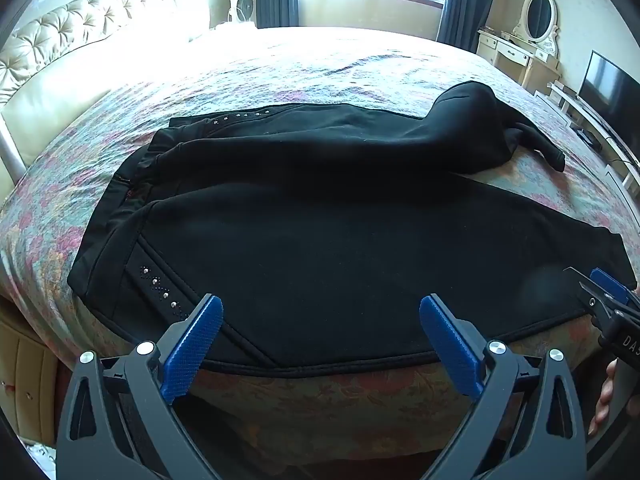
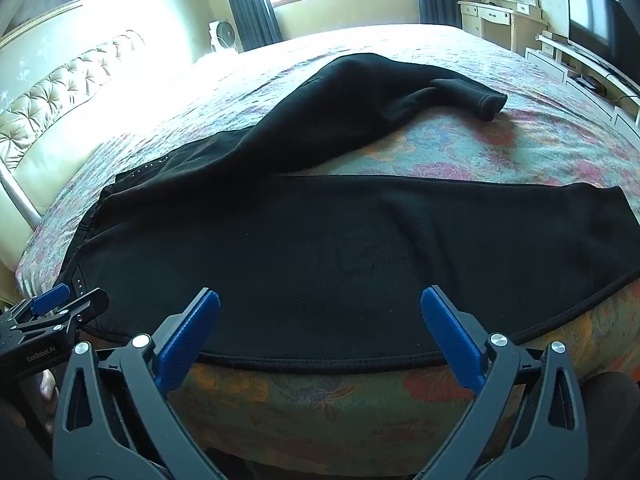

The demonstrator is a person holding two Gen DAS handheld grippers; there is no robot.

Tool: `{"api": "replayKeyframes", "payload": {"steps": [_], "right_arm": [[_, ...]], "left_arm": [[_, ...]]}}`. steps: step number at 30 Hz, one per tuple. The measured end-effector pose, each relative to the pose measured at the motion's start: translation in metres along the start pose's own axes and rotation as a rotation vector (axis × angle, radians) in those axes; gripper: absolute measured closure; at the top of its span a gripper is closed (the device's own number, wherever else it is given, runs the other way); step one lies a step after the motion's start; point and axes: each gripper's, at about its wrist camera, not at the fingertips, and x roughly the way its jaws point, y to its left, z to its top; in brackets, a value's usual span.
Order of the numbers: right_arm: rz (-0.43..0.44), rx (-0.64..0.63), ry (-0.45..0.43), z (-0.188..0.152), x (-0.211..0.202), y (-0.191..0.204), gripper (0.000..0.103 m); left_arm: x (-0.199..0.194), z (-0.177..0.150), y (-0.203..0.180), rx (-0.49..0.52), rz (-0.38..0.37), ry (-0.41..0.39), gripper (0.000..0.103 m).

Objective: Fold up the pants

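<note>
both your grippers spread wide over black pants on the bed, nothing pinched.
your left gripper [image 1: 320,340] hangs above the near hem edge close to the studded waist end, your right gripper [image 2: 320,336] further along the near leg; pants [image 1: 340,232] lie flat on the floral bedspread [image 1: 320,400], far leg [image 2: 360,112] bunched and angled away.

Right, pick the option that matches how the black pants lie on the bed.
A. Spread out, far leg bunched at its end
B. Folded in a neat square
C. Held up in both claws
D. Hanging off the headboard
A: the black pants lie spread across the bed, the far leg crumpled at its cuff; both claws hover open and empty.
</note>
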Motion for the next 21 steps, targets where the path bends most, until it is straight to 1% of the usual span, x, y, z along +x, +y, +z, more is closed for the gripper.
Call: {"api": "replayKeyframes", "payload": {"steps": [4,15,21], "right_arm": [[0.000,-0.004,-0.003,-0.0003,-0.0008,0.0008,0.002],[0.001,-0.003,0.000,-0.0033,-0.0084,0.0030,0.002],[0.001,-0.006,0.001,-0.0012,-0.0004,0.0028,0.002]], "left_arm": [[0.0024,0.0035,-0.0006,0.004,-0.003,0.003,0.004],[0.0027,0.0005,0.0004,0.009,-0.001,0.001,0.004],[0.0022,0.0003,-0.0006,0.013,-0.001,0.002,0.004]]}}
